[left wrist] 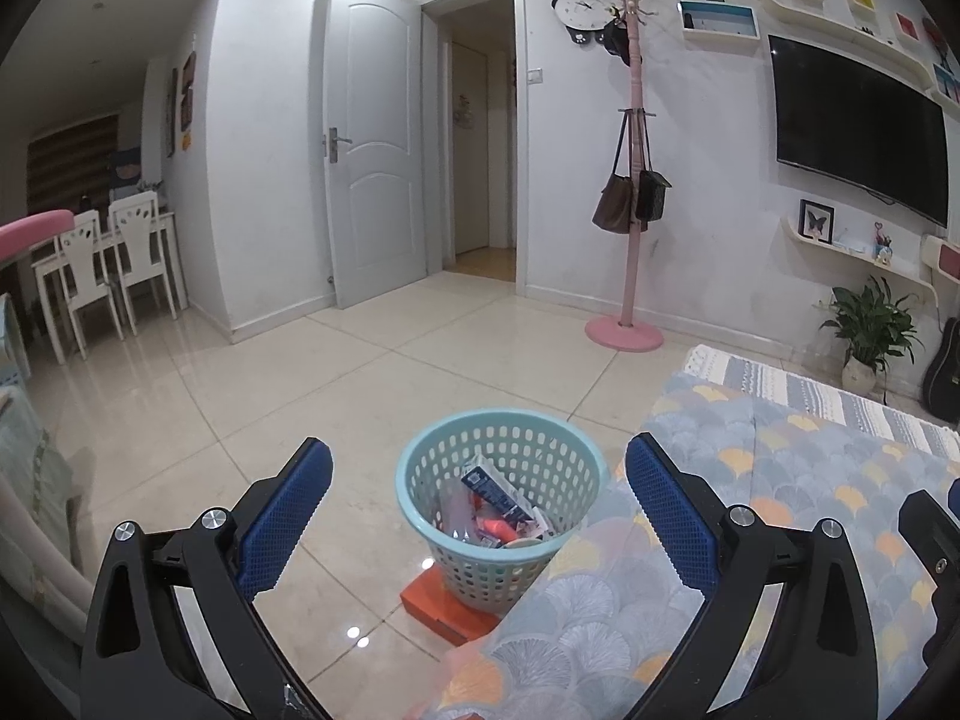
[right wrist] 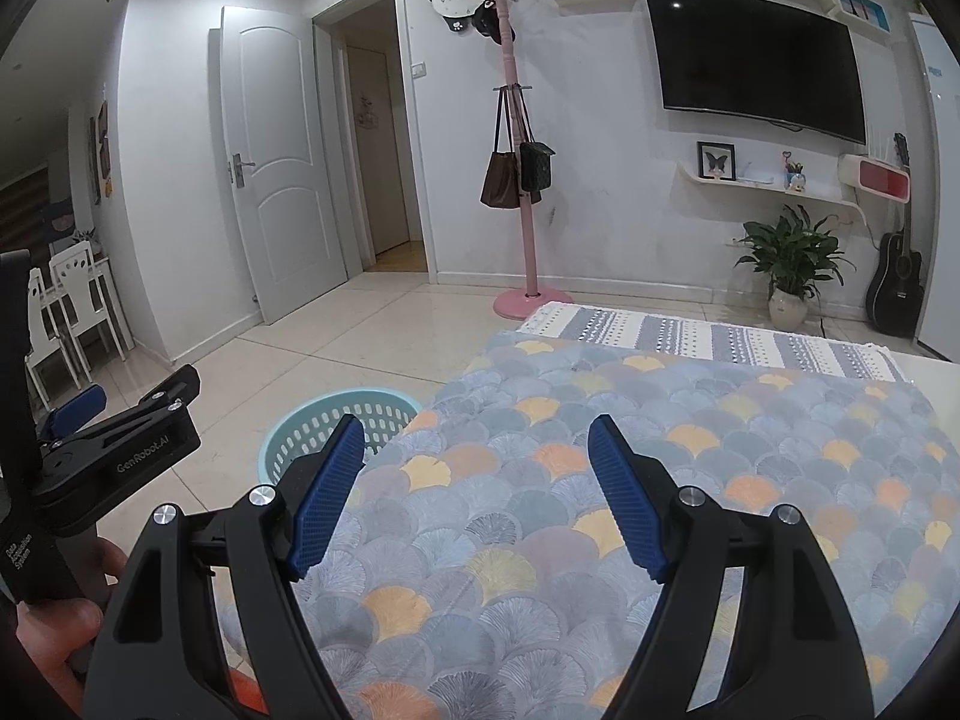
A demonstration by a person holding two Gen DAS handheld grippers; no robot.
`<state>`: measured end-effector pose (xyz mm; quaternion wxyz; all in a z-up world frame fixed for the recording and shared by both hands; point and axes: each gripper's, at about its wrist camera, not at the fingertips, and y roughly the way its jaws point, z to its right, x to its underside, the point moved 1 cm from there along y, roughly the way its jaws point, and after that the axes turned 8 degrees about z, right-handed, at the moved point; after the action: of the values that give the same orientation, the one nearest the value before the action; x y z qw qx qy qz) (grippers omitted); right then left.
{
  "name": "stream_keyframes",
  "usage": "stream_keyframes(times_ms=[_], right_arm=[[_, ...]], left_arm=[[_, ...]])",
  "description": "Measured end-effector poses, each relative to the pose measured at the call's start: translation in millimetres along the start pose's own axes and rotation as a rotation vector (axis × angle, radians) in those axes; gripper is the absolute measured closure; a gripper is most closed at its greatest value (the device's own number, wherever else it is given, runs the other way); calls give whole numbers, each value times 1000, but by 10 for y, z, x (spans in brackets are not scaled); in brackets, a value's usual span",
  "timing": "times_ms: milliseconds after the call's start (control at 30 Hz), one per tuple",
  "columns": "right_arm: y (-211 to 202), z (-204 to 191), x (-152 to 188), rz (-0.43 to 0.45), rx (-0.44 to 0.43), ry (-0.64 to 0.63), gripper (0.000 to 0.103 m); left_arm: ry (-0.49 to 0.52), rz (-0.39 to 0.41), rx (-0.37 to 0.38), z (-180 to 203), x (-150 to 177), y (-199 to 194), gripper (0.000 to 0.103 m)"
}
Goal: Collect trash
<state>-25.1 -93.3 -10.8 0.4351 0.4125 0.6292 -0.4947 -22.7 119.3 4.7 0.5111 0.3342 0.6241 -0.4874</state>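
Light-blue perforated trash basket [left wrist: 501, 501] stood upright on floor beside patterned tabletop edge, partly filled with wrappers and cartons [left wrist: 495, 495].

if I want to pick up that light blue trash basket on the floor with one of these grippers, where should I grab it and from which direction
Probably the rim of the basket, from above. It stands upright with its mouth open, and its body looks wider than the open left gripper, so only the thin wall would fit between the jaws. Take the rim's left, floor side: the patterned tablecloth crowds the right, and trash fills the bottom only.
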Motion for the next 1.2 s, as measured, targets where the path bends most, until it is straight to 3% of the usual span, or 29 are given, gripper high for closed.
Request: stream_keyframes(times_ms=[1200], right_arm=[[-10, -85, 33, 4, -24, -23, 30]], left_arm=[[16, -15, -17, 42, 39, 61, 8]])
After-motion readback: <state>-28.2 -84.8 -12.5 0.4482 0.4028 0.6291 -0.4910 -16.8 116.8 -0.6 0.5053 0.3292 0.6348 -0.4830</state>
